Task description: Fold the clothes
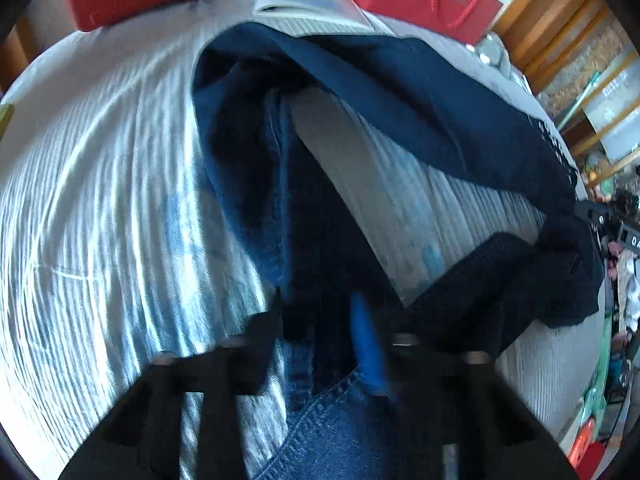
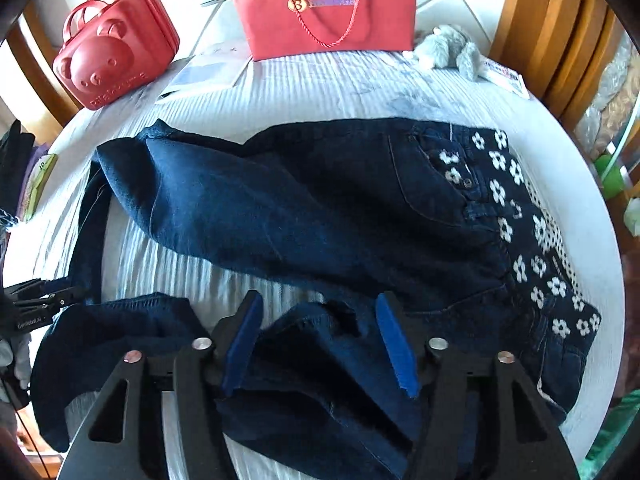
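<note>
Dark blue denim jeans with a white-flower-print waistband lie across a pale ribbed bedspread, long axis left to right, waistband right. The right gripper hangs spread over the nearer leg's crumpled fabric; the left gripper, blurred, appears pressed together on a leg end. 1 red bear-faced plastic case, a red paper bag and a grey plush toy sit well apart behind.

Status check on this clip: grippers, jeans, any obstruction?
Left gripper shut on jeans leg. Right gripper open, straddling a denim fold. Jeans half-spread on bed. Nothing obstructing.
</note>
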`<state>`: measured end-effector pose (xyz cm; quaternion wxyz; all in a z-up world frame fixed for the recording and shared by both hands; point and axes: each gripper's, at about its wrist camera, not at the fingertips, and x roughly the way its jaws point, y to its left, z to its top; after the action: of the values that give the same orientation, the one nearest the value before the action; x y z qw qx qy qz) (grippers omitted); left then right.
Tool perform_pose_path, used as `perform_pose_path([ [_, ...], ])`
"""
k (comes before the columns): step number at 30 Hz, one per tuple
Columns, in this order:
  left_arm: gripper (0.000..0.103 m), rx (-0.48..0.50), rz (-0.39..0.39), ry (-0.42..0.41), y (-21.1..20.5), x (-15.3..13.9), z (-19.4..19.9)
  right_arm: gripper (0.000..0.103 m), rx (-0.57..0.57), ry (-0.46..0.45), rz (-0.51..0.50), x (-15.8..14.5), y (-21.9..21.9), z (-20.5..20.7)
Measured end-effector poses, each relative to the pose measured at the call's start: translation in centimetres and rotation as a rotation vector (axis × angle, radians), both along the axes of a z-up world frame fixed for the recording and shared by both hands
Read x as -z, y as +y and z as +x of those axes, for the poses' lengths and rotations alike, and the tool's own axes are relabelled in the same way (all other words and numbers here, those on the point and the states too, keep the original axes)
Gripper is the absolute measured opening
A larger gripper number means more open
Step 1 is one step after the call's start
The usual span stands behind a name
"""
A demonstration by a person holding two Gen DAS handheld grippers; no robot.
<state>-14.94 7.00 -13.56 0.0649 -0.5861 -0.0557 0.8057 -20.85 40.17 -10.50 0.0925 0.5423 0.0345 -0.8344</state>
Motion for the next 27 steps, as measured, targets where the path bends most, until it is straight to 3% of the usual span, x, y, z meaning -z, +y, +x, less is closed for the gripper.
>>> perform_pose_path([
  [4, 0.006, 0.004, -0.060, 0.028, 0.3, 0.0, 0.1, 0.066, -0.101, 0.053, 0.181, 1.3, -2.8, -1.5],
  [6, 0.006, -0.013, -0.172, 0.081, -0.3, -1.4, 0.6, 0.063, -0.163, 0.030, 0.247, 2.8, -4.0, -2.6],
  [7, 0.005, -0.027, -0.235, 0.111, -0.8, -2.1, 0.8, 0.041, -0.178, -0.010, 0.251, 3.6, -4.3, -3.3],
  [8, 0.005, -0.052, -0.313, 0.147, -1.7, -3.1, 0.8, 0.024, -0.170, -0.022, 0.243, 3.8, -4.1, -3.8],
  [10, 0.005, -0.103, -0.468, 0.220, -3.4, -5.1, 1.0, 0.012, -0.150, -0.035, 0.224, 3.8, -3.8, -4.8],
  [13, 0.005, -0.216, -0.648, 0.324, -7.2, -8.9, 1.3, 0.009, -0.048, 0.106, 0.125, -0.4, -1.4, -5.1],
  [16, 0.009, -0.274, -0.727, 0.373, -10.2, -11.5, 2.2, 0.010, 0.015, 0.182, -0.010, -4.0, 1.4, -4.0],
  [17, 0.009, -0.277, -0.725, 0.374, -10.9, -11.7, 2.7, 0.011, 0.012, 0.164, -0.011, -4.0, 1.7, -3.5],
  [18, 0.017, -0.270, -0.692, 0.358, -11.7, -11.4, 3.4, 0.015, 0.008, 0.146, -0.013, -4.0, 2.1, -2.9],
  [19, 0.043, -0.266, -0.640, 0.334, -12.5, -10.9, 4.3, 0.031, 0.003, 0.127, -0.013, -3.9, 2.4, -2.3],
  [20, 0.053, -0.268, -0.553, 0.292, -13.6, -10.0, 5.3, 0.048, -0.010, 0.105, -0.011, -3.5, 2.5, -1.8],
  [23, 0.056, -0.297, -0.386, 0.198, -15.8, -7.1, 8.6, 0.050, -0.047, 0.039, -0.005, -2.4, 2.7, -0.2],
  [27, 0.056, -0.333, -0.282, 0.134, -17.1, -4.7, 10.2, 0.050, -0.093, -0.041, 0.004, -1.1, 3.0, 1.7],
])
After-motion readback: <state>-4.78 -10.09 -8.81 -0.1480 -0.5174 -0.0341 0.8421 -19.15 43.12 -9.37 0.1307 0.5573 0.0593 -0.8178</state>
